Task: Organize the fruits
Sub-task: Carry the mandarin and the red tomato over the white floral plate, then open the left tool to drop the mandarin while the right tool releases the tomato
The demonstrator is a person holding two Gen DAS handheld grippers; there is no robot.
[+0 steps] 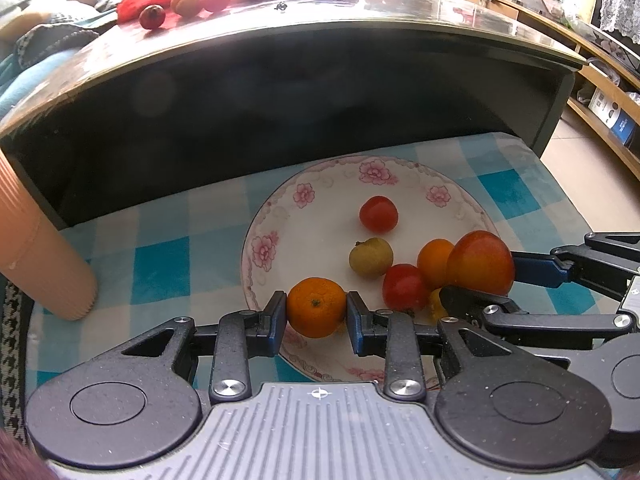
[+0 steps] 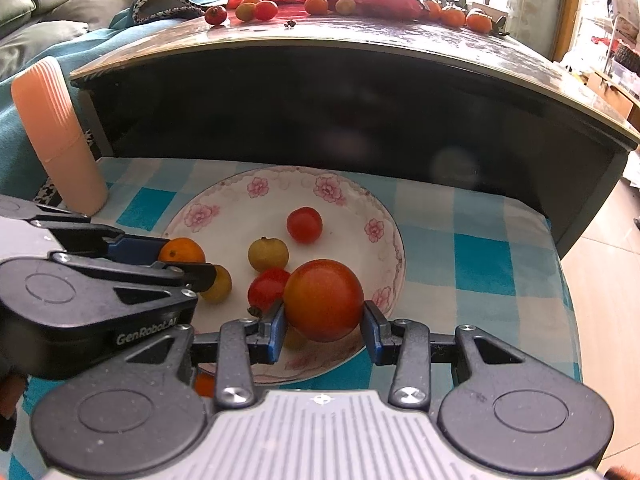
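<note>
orange mandarin (image 1: 316, 307) in left tool (image 1: 316, 312) | over plate rim (image 1: 256, 216)

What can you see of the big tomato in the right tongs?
The big tomato is round, smooth and glossy, orange-red and yellower toward one side. It is the largest fruit over the plate. The right tongs clamp it, a blue pad on each side, above the plate's near rim. In the left view it overlaps an orange; whether they touch is unclear.
</note>
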